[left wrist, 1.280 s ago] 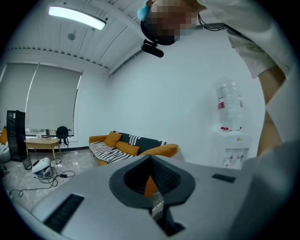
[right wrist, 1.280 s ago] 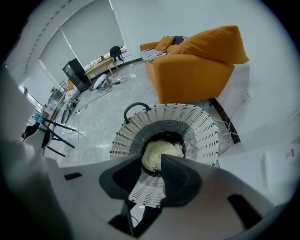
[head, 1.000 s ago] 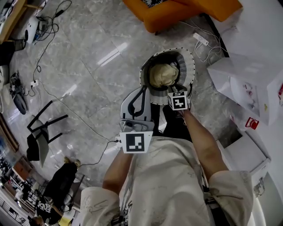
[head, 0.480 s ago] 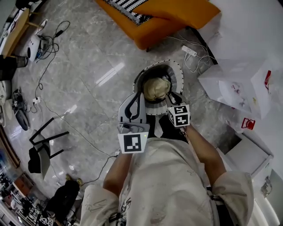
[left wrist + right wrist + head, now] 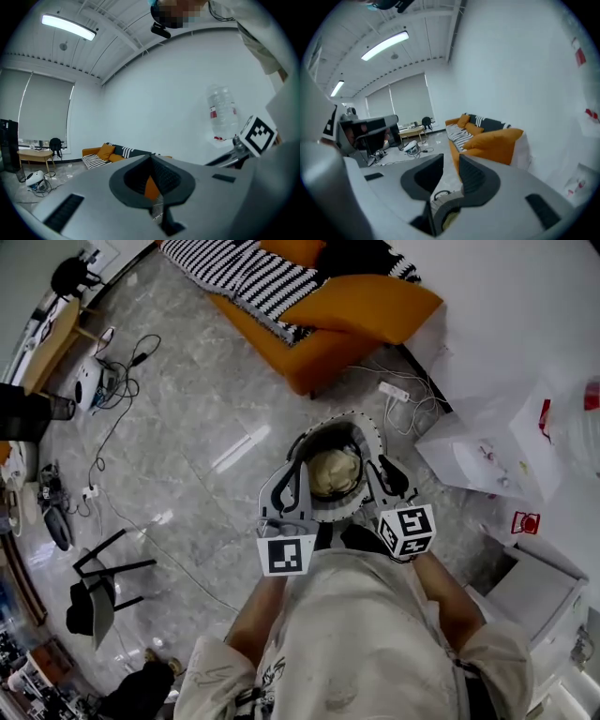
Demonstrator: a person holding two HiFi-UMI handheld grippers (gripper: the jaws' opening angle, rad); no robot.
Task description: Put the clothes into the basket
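Note:
A round basket (image 5: 372,435) with a dotted black-and-white rim stands on the grey floor, and a cream bundle of clothes (image 5: 336,472) lies inside it. My left gripper (image 5: 300,451) hangs over the basket's left rim; in the left gripper view its tips (image 5: 151,159) meet, with nothing held. Over the right rim is my right gripper (image 5: 380,470). Its jaws (image 5: 451,161) are closing, a narrow gap still shows, and nothing is between them. Below them the right gripper view shows the basket (image 5: 440,199) and the cream cloth (image 5: 451,219).
An orange sofa (image 5: 328,343) with a striped blanket stands beyond the basket. A power strip and cables (image 5: 398,390) lie beside it. White bags (image 5: 497,446) and a white box (image 5: 525,587) sit at the right. A black chair (image 5: 98,577) stands at the left.
Both grippers have risen from the basket, the right one far more, coming up off the cream clothes. The head view has tilted up, so the sofa now shows.

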